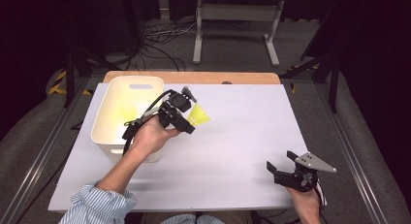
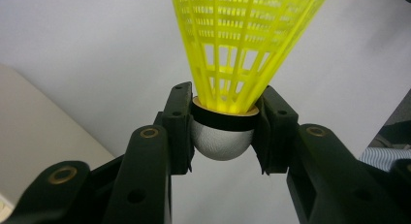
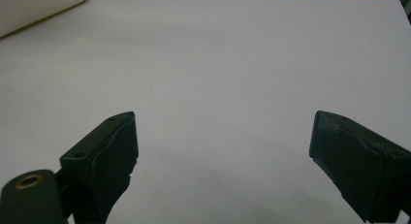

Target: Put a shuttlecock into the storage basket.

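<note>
High view, left hand-held gripper (image 1: 190,118) holding a yellow shuttlecock (image 1: 198,115) above the table (image 1: 232,136), just beside a white bin (image 1: 127,112), right hand-held gripper (image 1: 280,162) jaws wide near the table's front edge, left gripper view, jaws clamped on the shuttlecock's (image 2: 232,64) white cork base, right gripper view, jaws spread wide over bare table (image 3: 218,64).

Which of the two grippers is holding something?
The left gripper, beside the white bin, is shut on the cork base of a yellow shuttlecock. The right gripper hangs open over the bare white table.
</note>
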Demonstrator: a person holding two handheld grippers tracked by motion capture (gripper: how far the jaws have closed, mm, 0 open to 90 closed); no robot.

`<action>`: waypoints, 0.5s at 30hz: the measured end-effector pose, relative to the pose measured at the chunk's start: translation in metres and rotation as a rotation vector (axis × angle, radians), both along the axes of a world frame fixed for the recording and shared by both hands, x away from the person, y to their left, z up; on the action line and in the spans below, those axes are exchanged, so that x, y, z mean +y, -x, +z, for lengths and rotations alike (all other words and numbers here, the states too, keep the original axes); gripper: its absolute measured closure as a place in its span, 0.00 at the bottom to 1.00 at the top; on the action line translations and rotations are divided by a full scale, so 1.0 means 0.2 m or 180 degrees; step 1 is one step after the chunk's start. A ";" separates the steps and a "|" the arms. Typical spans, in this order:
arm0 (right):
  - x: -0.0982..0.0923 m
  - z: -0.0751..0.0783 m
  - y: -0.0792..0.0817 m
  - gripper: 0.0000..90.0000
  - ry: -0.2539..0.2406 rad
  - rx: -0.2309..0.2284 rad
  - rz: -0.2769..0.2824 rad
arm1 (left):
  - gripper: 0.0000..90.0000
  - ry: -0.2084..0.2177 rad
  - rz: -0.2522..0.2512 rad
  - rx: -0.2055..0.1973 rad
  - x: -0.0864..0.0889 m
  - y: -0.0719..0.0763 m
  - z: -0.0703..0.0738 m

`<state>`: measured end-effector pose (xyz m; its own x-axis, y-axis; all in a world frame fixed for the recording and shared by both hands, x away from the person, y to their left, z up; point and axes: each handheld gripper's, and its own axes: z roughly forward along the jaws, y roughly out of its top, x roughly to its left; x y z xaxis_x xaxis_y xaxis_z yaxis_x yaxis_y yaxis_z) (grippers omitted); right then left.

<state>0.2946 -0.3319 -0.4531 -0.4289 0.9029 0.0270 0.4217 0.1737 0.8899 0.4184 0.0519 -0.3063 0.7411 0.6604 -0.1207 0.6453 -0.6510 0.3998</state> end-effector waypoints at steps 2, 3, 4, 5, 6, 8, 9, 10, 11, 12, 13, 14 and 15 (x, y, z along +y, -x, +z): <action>0.00 0.00 0.00 0.12 0.0004 -0.0003 -0.0002 | 0.71 0.0014 0.0009 0.0011 0.00 0.00 0.00; 0.00 0.00 0.00 0.12 0.0006 -0.0001 -0.0004 | 0.71 0.0013 0.0014 0.0009 0.01 0.00 0.01; 0.00 0.00 0.00 0.12 0.0006 0.0000 -0.0005 | 0.71 0.0014 0.0020 0.0015 0.01 0.00 0.01; 0.00 0.00 0.00 0.12 0.0007 -0.0003 -0.0005 | 0.71 0.0016 0.0025 0.0019 0.01 0.00 0.01; 0.00 0.00 0.00 0.12 0.0004 -0.0004 -0.0004 | 0.71 0.0019 0.0018 0.0015 0.02 0.00 0.01; 0.00 0.00 0.00 0.12 0.0005 -0.0004 -0.0003 | 0.71 0.0030 0.0035 0.0009 0.02 0.00 0.02; 0.00 0.00 0.00 0.12 0.0004 -0.0004 -0.0002 | 0.71 0.0034 0.0036 0.0012 0.02 0.00 0.03; 0.00 0.00 0.00 0.12 0.0004 -0.0002 -0.0002 | 0.71 0.0039 0.0033 0.0014 0.03 0.00 0.03; 0.00 0.00 0.00 0.12 0.0003 -0.0003 -0.0003 | 0.71 0.0037 0.0032 0.0003 0.03 0.00 0.03; 0.00 0.00 0.00 0.12 0.0001 -0.0003 -0.0002 | 0.71 0.0050 0.0049 -0.0007 0.03 0.00 0.04; 0.00 0.00 0.00 0.13 0.0003 -0.0002 -0.0002 | 0.71 0.0048 0.0044 -0.0006 0.04 0.00 0.05; 0.00 0.00 0.00 0.13 0.0003 0.0006 -0.0004 | 0.71 0.0046 0.0049 -0.0006 0.04 0.00 0.05; 0.00 0.00 0.00 0.13 0.0005 0.0012 -0.0008 | 0.71 0.0054 0.0051 0.0002 0.04 0.00 0.05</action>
<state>0.2948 -0.3323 -0.4535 -0.4266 0.9040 0.0272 0.4255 0.1741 0.8881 0.4179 0.0606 -0.2961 0.7304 0.6701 -0.1324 0.6558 -0.6338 0.4102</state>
